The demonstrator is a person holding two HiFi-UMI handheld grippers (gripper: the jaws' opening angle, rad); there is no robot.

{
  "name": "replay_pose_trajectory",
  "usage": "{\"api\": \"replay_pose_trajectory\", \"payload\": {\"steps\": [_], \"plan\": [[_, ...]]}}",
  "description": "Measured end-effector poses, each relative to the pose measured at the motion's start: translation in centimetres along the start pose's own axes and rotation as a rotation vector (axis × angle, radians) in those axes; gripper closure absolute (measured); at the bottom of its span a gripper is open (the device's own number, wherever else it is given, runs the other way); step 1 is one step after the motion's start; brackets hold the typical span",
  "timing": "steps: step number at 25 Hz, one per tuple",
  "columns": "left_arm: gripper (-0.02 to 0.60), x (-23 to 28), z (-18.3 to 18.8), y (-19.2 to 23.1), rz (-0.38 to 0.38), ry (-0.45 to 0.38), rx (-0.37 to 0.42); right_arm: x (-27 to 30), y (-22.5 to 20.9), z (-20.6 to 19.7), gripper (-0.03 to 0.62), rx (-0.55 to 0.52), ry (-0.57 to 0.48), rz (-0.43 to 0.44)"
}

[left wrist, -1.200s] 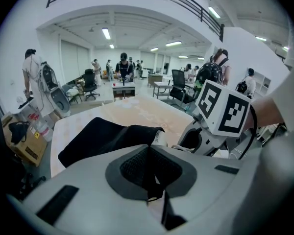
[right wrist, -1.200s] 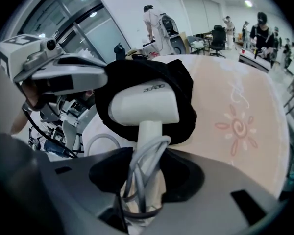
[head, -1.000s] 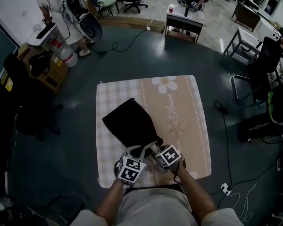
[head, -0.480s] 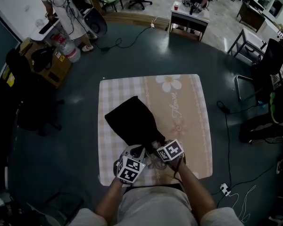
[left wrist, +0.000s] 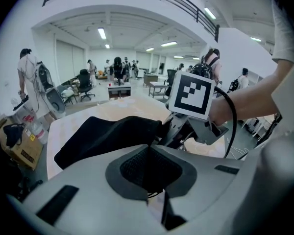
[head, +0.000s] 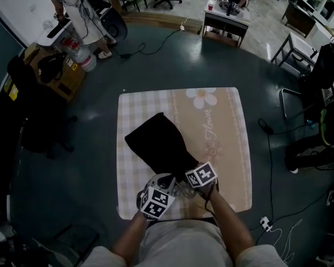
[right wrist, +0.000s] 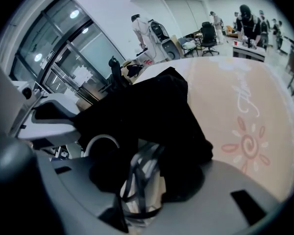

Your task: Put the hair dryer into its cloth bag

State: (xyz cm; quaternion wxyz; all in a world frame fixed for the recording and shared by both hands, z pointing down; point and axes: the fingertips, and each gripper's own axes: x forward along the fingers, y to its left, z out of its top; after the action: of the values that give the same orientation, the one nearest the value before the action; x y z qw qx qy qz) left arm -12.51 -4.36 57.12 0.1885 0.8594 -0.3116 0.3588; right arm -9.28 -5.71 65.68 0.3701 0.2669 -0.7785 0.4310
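a flowered beige mat (head: 222, 127) covers the table. on it lies the black cloth bag (head: 156, 143), its mouth nearest the person. the left gripper (left wrist: 148, 150) and right gripper (right wrist: 143, 166) are both clamped on that mouth. looped cord (right wrist: 137, 192) shows there, and the cloth hides the hair dryer itself.

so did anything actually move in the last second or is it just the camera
Very little. The right tongs crept slightly forward along the cloth bag, and the left tongs eased slightly back towards the person. Nothing was taken or let go: both stay clamped at the bag's near end, the right ones with black cloth and cord between them. The bag lies as before on the mat.
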Motion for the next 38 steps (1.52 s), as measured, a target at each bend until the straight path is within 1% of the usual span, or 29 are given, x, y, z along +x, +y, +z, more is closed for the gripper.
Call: {"api": "replay_pose_trajectory", "payload": {"steps": [5, 11, 21, 27, 38], "plan": [[0.566, -0.2, -0.6, 0.5, 0.006, 0.009, -0.001, 0.1, -0.2, 0.9, 0.404, 0.005, -0.005, 0.024], [0.566, -0.5, -1.3, 0.8, 0.016, 0.031, 0.008, 0.5, -0.2, 1.8, 0.404, 0.060, -0.029, 0.075], [0.566, -0.5, -1.7, 0.1, 0.013, 0.048, 0.012, 1.4, -0.7, 2.5, 0.404, 0.118, -0.052, 0.101], [0.566, -0.1, -2.1, -0.1, 0.000, 0.059, 0.015, 2.4, -1.2, 3.1, 0.404, 0.106, -0.057, 0.091], [0.566, 0.1, -2.4, 0.8, -0.006, 0.063, -0.006, 3.9, -1.3, 4.3, 0.404, 0.124, -0.068, 0.076]]}}
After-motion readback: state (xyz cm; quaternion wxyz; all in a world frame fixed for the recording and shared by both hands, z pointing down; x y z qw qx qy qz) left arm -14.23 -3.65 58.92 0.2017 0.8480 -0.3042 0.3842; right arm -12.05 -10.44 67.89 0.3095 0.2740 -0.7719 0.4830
